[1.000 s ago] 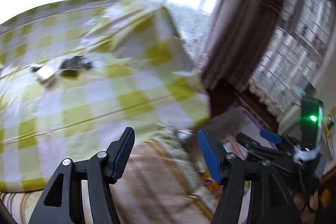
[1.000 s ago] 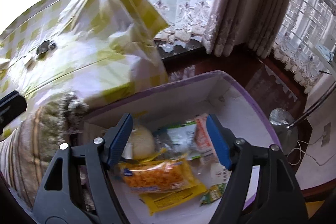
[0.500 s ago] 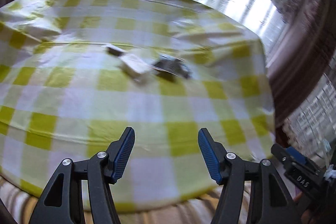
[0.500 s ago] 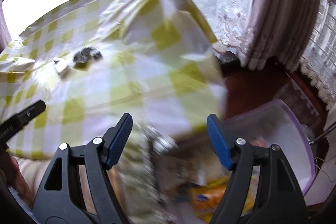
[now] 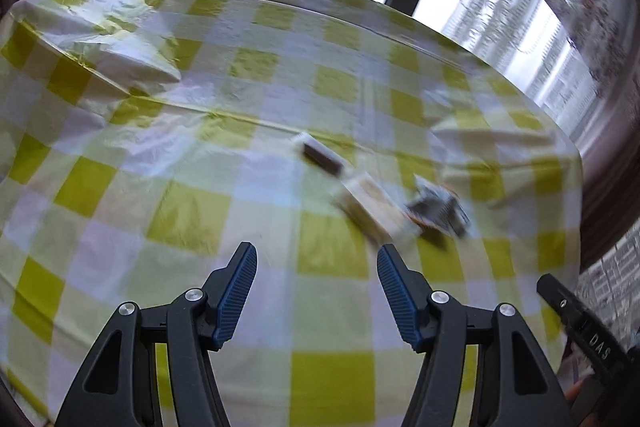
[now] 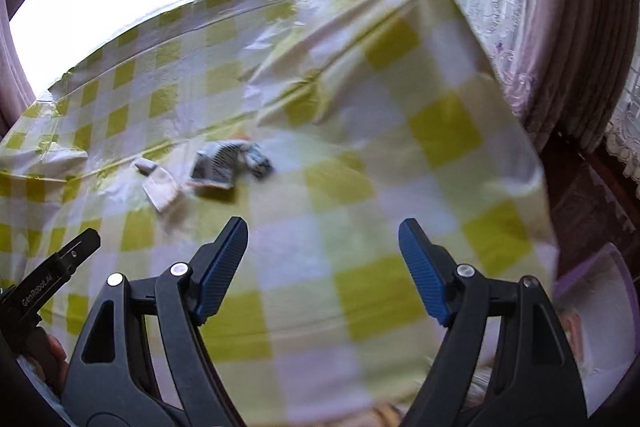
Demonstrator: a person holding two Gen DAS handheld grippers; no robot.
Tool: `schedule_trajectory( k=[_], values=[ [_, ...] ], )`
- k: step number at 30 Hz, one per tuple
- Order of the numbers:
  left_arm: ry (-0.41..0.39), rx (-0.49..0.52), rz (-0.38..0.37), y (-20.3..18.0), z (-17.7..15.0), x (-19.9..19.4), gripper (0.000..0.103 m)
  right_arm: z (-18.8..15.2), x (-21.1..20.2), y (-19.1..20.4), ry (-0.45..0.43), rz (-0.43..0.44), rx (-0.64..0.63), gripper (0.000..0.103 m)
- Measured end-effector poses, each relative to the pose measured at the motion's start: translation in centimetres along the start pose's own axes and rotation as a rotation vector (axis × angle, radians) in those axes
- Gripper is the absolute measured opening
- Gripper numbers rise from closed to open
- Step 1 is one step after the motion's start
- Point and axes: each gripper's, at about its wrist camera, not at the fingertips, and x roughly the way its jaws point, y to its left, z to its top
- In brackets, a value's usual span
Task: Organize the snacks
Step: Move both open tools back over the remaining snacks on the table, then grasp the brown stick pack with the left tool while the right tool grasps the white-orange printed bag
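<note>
Yellow-checked worktop (image 5: 192, 211) carrying three snack packets (image 5: 438, 211) at far right — none collected yet; left tool (image 5: 316, 291) apart, empty; right tool (image 6: 322, 263) opening, empty.

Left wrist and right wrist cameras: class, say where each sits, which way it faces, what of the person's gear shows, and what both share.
Left wrist: sits on the left claw, looking down across the checked tablecloth toward the window; open jaws, and the right claw at the lower right.
Right wrist: sits on the right claw, facing the same table; empty jaws opening, left claw at the lower left, purple box at right.
Shared: the dark snack packet and white packet.
</note>
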Motion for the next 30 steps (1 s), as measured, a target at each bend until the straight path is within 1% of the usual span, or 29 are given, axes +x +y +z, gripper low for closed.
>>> schedule_trajectory(
  k=[4,8,12,19,22,25,27,30],
  values=[
    [-0.006,-0.040,0.002,0.7,1.7,1.6,0.063,1.0,1.8,2.4,-0.005,0.016,-0.003,0.080],
    [0.009,-0.065,0.004,1.2,2.6,3.5,0.063,1.7,3.7,5.2,0.000,0.035,-0.035,0.080],
    [0.010,-0.088,-0.010,1.6,3.6,4.8,0.063,2.6,5.6,6.9,0.007,0.044,-0.056,0.080],
    [0.008,-0.110,-0.053,1.9,5.4,6.9,0.062,3.7,8.7,8.1,0.030,0.050,-0.061,0.079],
    [0.025,-0.107,-0.067,1.5,5.8,8.0,0.056,4.0,9.6,8.6,0.033,0.054,-0.065,0.079],
    [0.037,-0.101,-0.073,1.4,6.3,9.1,0.050,4.0,10.7,9.0,0.045,0.054,-0.076,0.073],
    [0.048,-0.096,-0.077,1.1,6.5,9.9,0.050,4.0,11.3,9.2,0.052,0.049,-0.081,0.069],
    [0.052,-0.070,-0.077,0.4,6.8,10.8,0.050,4.1,11.6,9.6,0.040,0.041,-0.098,0.068]
  ],
)
